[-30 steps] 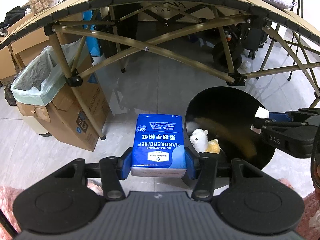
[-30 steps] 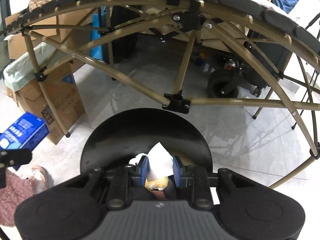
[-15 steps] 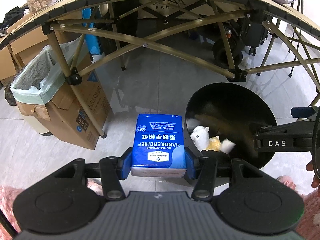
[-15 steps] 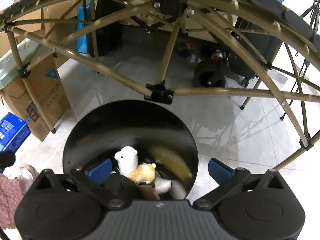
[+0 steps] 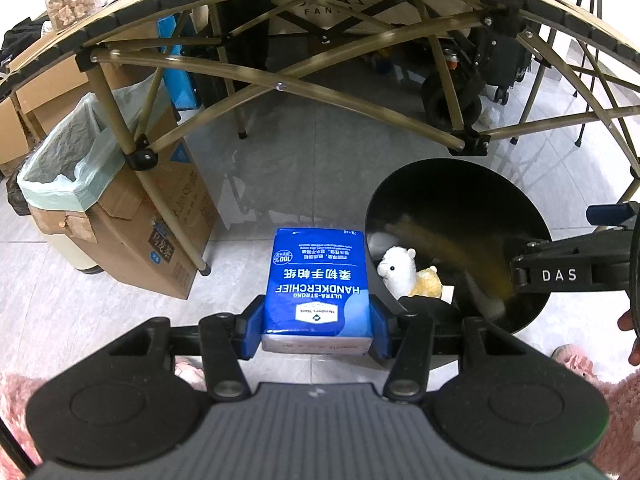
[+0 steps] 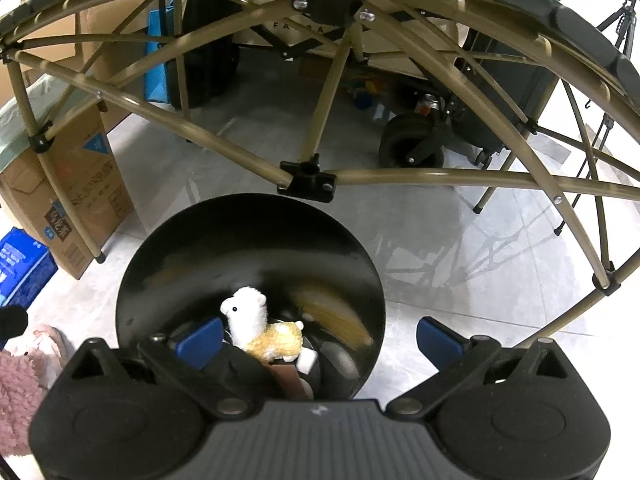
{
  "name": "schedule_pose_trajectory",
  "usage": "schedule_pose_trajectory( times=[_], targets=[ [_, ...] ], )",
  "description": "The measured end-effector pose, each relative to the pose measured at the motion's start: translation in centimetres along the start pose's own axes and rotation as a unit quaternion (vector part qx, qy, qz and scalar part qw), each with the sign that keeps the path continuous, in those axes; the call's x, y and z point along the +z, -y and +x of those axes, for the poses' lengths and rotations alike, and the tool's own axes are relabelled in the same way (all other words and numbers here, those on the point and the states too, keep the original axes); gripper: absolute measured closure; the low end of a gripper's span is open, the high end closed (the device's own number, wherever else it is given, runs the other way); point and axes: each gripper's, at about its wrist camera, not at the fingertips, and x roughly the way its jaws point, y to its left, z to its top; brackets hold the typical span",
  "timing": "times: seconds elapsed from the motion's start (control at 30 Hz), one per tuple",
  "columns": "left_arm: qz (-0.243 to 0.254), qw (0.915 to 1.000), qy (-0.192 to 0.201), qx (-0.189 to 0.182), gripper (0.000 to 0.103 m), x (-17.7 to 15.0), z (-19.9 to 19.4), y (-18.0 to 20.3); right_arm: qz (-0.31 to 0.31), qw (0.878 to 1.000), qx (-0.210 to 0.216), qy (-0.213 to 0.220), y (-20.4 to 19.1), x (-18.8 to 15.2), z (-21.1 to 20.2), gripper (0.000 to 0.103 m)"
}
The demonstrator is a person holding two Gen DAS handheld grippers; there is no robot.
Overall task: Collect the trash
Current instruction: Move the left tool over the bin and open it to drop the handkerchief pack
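the left gripper [image 5: 318,330] holds a blue plastic pack of paper handkerchiefs [image 5: 318,284] between its two blue pads, one pad pressed on each side of the pack's near end. the pack points forward from the jaws, above the grey tiled floor [image 5: 280,176], and it is just beside the left rim of the round black trash bin [image 5: 460,184].

the right gripper [image 6: 320,338] is above this same bin [image 6: 248,240], with its jaws spread wide and nothing between them. its left pad is inside the rim, its right pad is outside, over the floor. in the bin lie a small white and yellow plush alpaca [image 6: 256,326], a small white scrap [image 6: 306,362] touching it, and a brown flat piece [image 6: 288,378] just under.

on the left stands a cardboard box with a pale green bag liner [image 5: 76,168], well apart from the pack.
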Motion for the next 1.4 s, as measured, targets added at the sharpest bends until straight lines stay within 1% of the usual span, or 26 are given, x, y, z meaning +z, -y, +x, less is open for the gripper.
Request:
schedule_pose_trajectory(
  times=[0.27, 0.7, 1.2, 1.4],
  targets=[
    [0.022, 0.9997, -0.002, -0.006, 0.050, 0.4, 0.3, 1.7, 0.013, 1.000, -0.010, 0.001, 1.4, -0.2, -0.3, 0.000],
    [0.053, 0.9981, -0.013, -0.026, 0.050, 1.7, 1.5, 5.4, 0.060, 0.998, -0.026, 0.016, 5.6, -0.3, -1.7, 0.000],
    [0.075, 0.9940, -0.048, -0.063, 0.050, 3.5, 4.4, 9.8, 0.115, 0.991, -0.054, 0.031, 10.2, -1.2, -3.2, 0.000],
    [0.081, 0.9914, -0.073, -0.072, 0.050, 4.1, 6.2, 11.6, 0.144, 0.987, -0.063, 0.038, 11.6, -1.5, -3.8, 0.000]
  ],
)
